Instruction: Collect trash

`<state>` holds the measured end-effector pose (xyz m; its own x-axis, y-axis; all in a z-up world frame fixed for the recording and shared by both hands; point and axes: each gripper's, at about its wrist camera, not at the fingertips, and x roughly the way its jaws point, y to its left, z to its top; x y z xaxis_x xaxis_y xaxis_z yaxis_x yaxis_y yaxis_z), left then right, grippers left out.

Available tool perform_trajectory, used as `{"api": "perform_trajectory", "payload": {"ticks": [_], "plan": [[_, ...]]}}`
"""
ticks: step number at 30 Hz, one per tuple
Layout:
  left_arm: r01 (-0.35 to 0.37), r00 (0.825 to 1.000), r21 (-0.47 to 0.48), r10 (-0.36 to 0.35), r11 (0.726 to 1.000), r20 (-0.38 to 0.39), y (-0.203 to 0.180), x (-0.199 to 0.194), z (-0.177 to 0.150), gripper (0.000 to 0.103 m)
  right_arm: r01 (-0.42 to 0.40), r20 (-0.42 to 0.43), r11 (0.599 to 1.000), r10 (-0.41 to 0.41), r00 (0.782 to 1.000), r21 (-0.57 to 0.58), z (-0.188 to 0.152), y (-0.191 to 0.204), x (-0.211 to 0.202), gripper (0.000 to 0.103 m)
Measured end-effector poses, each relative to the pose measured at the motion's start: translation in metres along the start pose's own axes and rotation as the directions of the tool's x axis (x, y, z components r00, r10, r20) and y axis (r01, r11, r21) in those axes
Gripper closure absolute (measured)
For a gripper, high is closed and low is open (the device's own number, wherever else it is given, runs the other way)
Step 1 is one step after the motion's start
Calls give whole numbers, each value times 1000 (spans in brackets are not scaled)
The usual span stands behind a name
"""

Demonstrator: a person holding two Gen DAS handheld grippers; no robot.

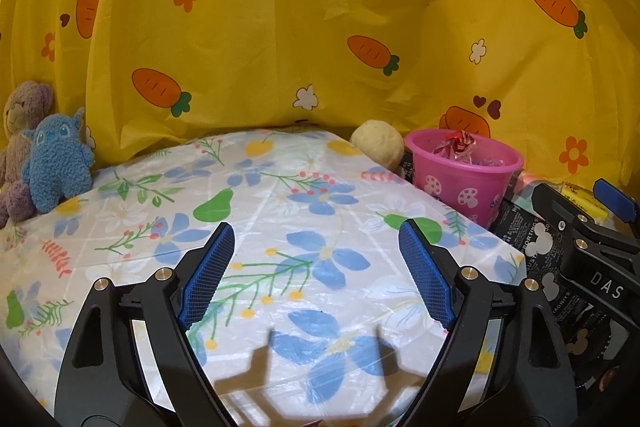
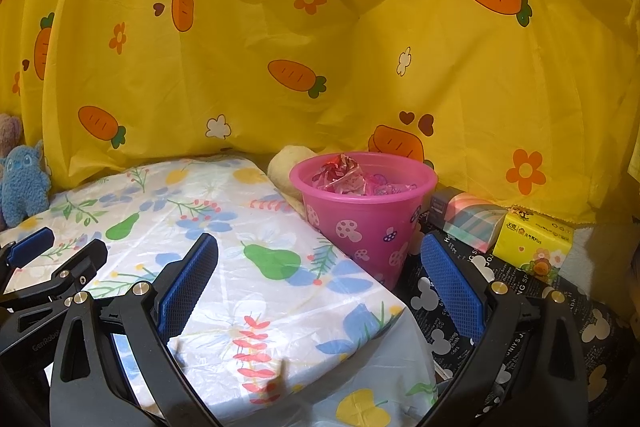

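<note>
A pink bin (image 1: 466,173) with mushroom prints stands just off the right edge of the floral table (image 1: 280,195), holding crumpled red and pink wrappers (image 1: 458,143). It also shows in the right wrist view (image 2: 366,215), with the wrappers (image 2: 344,177) inside. My left gripper (image 1: 316,243) is open and empty above the table's middle. My right gripper (image 2: 320,259) is open and empty, near the table's right edge, short of the bin. It shows at the right of the left wrist view (image 1: 592,227).
A blue plush (image 1: 56,167) and a purple bear (image 1: 22,147) sit at the table's far left. A cream plush ball (image 1: 378,145) lies behind the bin. A pastel box (image 2: 470,221) and yellow tissue pack (image 2: 534,241) lie right of the bin on black Mickey-print cloth (image 2: 440,311). A yellow carrot curtain (image 1: 320,27) hangs behind.
</note>
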<state>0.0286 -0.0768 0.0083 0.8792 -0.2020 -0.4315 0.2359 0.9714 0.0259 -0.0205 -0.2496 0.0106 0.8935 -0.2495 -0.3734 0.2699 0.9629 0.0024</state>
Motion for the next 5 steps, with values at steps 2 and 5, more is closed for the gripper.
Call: {"api": "perform_trajectory", "payload": {"ticks": [2,5], "plan": [[-4,1000,0,4,1000,3,1,-1,0,13,0,1,1000,0,1000,-1,-1,-3,0,6],[-18,1000,2,18,1000,-3,2,-1,-1,8,5,3,1000,-5,1000,13,2,-1,1,6]]}}
